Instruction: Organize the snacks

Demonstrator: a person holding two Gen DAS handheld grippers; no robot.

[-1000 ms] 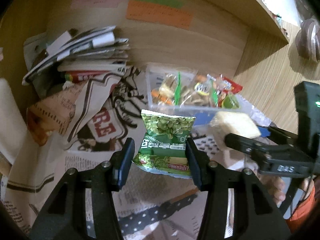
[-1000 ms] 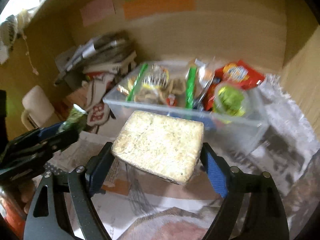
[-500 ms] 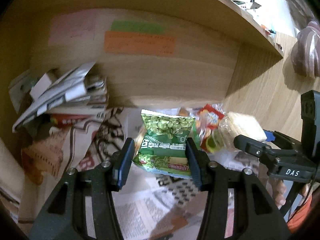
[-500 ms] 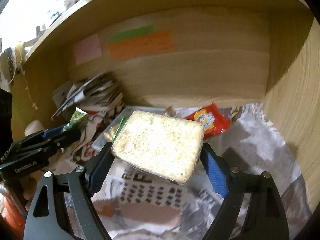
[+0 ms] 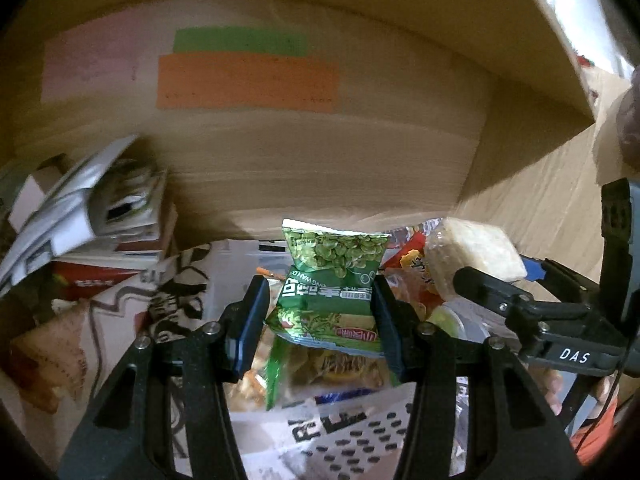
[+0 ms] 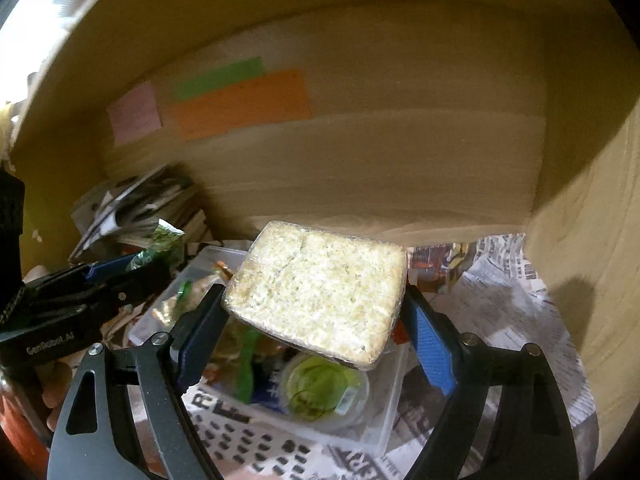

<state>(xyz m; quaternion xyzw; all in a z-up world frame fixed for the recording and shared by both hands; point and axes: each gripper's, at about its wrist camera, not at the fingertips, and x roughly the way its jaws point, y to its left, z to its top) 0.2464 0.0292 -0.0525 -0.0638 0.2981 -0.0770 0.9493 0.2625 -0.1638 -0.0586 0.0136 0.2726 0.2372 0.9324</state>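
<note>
Clear bin (image 6: 384, 420) dropped from 12 to 6 o'clock under both grippers versus a second earlier. Right gripper (image 6: 316, 320) stayed wide, clamping rice cake (image 6: 320, 292); left gripper (image 5: 320, 312) stayed narrow, clamping pea bag (image 5: 334, 276).

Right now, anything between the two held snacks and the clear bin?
Nothing visible. The left gripper holds the green pea bag, the right gripper the wrapped rice cake, both directly over the open clear bin. It's already fairly full of snacks.

Colours we noted
Green pea-printed packet (image 5: 334, 280); pale speckled cracker block (image 6: 318, 292); orange (image 5: 248, 82), green (image 5: 240, 42), pink (image 5: 86, 66) notes.
</note>
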